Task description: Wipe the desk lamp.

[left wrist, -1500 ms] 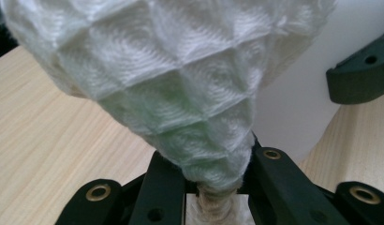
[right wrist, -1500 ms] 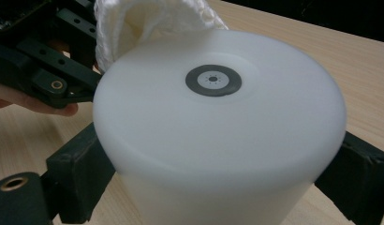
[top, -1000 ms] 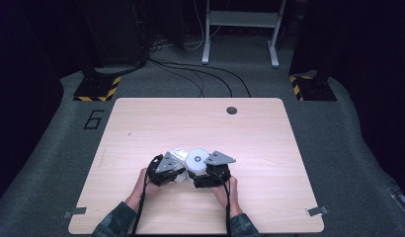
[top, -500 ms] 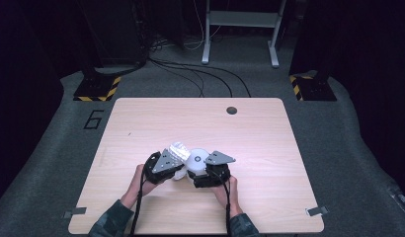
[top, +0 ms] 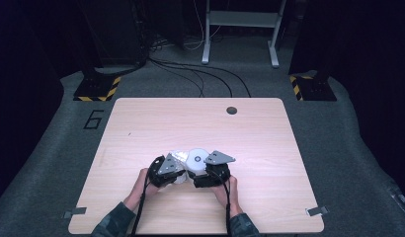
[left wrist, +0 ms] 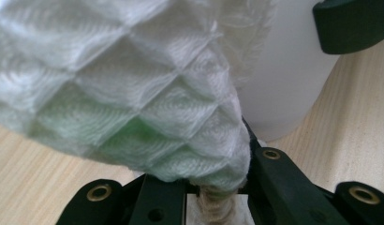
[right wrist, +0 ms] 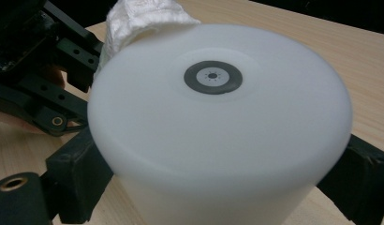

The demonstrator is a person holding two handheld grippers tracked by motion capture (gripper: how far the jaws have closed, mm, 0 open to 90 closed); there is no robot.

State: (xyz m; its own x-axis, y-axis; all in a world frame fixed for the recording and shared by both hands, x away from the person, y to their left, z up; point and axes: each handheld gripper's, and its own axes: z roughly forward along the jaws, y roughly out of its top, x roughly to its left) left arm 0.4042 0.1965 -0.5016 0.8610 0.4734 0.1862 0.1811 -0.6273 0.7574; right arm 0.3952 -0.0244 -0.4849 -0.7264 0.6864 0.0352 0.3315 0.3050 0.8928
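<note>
Clamped between the jaws of the left gripper [top: 167, 170] is a white quilted cloth [left wrist: 134, 89], pressed against the side of a white round container [right wrist: 218, 136] near the table's [top: 141, 128] front edge. That container is gripped on both sides by the right gripper [top: 210, 174]. If the cloth is pushed too hard, the smooth container could probably be twisted or slid out of the jaws. Hidden by the cloth is its contact with the wall; the grey ring [right wrist: 213, 77] on top cannot be identified.

A large dark "6" [top: 94, 119] is painted on the grey floor [top: 52, 148]. It lies at ten o'clock from the tabletop [top: 200, 123], just off its far-left corner.
</note>
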